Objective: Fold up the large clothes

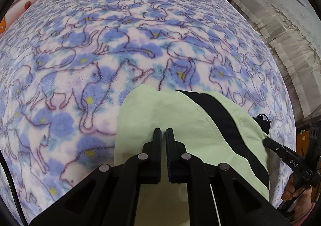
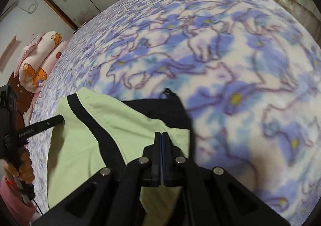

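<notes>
We work a pale green garment [image 1: 180, 125] with black trim across a bed spread with a cat-print fleece blanket [image 1: 100, 45], the cloth lying at the near edge of the bed beneath both tools. Our left gripper [image 1: 163, 131] shows its fingers nearly together with a thin gap, green fabric beneath them; we cannot tell whether any is pinched. Our right gripper [image 2: 161, 134] has its fingers pressed tight, apparently nipping the hem where green meets a black panel [image 2: 170, 109].

We judge a fold to be under way, each tool at one side of the garment. The next move likely calls for carrying both held edges forward together and laying them flat, keeping the black band [image 1: 220, 121] straight.

Open blanket stretches far ahead and to both sides. A stack of pale folded bedding [image 1: 280, 35] borders the bed on the right, and a bear-print quilt [image 2: 40, 65] sits well apart at the far left.
</notes>
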Demonstrator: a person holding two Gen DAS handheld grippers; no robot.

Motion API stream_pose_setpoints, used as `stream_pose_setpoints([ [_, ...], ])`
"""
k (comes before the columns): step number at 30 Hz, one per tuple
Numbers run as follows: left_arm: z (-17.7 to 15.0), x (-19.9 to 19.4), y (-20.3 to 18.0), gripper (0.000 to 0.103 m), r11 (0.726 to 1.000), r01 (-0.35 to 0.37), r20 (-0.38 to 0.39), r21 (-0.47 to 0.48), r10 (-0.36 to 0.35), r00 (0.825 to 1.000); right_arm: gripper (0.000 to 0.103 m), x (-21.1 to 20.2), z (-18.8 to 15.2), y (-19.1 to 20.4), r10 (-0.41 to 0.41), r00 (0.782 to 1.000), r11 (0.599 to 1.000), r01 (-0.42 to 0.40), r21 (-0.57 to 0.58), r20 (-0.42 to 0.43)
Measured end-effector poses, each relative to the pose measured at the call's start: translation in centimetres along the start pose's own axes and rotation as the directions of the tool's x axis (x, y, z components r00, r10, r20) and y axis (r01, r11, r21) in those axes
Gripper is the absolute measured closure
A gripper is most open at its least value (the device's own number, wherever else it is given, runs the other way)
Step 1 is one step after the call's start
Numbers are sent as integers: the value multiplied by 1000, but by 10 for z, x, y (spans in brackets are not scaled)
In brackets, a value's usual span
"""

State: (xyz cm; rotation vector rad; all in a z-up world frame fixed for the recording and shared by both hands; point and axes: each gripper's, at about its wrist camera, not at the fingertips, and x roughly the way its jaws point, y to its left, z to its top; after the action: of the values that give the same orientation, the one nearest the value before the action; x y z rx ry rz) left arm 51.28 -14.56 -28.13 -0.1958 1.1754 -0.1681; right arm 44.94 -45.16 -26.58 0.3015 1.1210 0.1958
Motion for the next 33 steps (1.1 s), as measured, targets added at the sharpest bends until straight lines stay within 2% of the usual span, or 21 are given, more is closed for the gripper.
stream_pose_setpoints([
  [2, -1, -5, -3, 98, 1000, -25, -14, 18, 26, 1000, 103, -9, 3, -3, -31, 999, 1000, 31, 6, 8],
  [4, -1, -16, -8, 98, 998, -44, -14, 44, 44, 999, 103, -24, 7, -7, -107, 994, 994, 106, 21, 31],
  [6, -1, -31, -11, 98, 997, -43, -12, 58, 44, 999, 103, -39, 8, -14, -111, 993, 993, 109, 50, 42],
  [8, -4, -44, -15, 96, 998, -15, -22, 60, 16, 1000, 103, -56, 6, -17, -44, 998, 996, 40, 81, 50],
  [10, -14, -54, -21, 89, 998, 11, -36, 57, -9, 999, 103, -67, -1, -10, 54, 997, 995, -59, 81, 55],
  [13, -35, -53, -27, 89, 998, 37, -69, 43, -34, 997, 103, -60, -16, 3, 213, 977, 971, -214, 104, 19],
  [14, -41, -50, -28, 89, 999, 32, -83, 39, -29, 996, 103, -51, -25, 8, 246, 969, 963, -242, 118, -13],
  [15, -50, -45, -29, 89, 999, 20, -102, 34, -16, 995, 103, -42, -30, 15, 239, 970, 966, -232, 117, -47],
  [18, -73, -34, -26, 89, 1000, -6, -145, 14, 8, 989, 103, -18, -56, 32, 110, 985, 994, -106, 36, -134],
  [22, -88, -42, -17, 89, 1000, 4, -146, -8, -5, 989, 103, -16, -72, 11, 25, 986, 997, -12, 80, -162],
  [24, -91, -49, -11, 89, 1000, 4, -157, -24, -8, 988, 103, -25, -73, -5, -81, 983, 991, 97, 90, -166],
  [25, -92, -53, -8, 89, 1000, 0, -160, -27, -4, 987, 103, -28, -74, -11, -98, 982, 988, 115, 104, -163],
  [26, -95, -58, -5, 89, 1000, -11, -164, -29, 6, 986, 103, -32, -74, -21, -82, 982, 984, 107, 145, -169],
  [27, -97, -63, -2, 84, 999, -21, -168, -27, 16, 986, 103, -36, -74, -28, -59, 983, 980, 90, 180, -171],
  [28, -98, -66, 0, 74, 999, -27, -170, -24, 23, 985, 103, -41, -74, -35, -40, 986, 975, 75, 209, -165],
  [31, -105, -78, 14, 57, 999, -16, -177, -32, 10, 984, 103, -57, -76, -44, 35, 990, 967, 0, 254, -136],
  [33, -110, -82, 25, 55, 999, 13, -196, -51, -23, 980, 102, -62, -80, -54, 141, 982, 944, -95, 317, -125],
])
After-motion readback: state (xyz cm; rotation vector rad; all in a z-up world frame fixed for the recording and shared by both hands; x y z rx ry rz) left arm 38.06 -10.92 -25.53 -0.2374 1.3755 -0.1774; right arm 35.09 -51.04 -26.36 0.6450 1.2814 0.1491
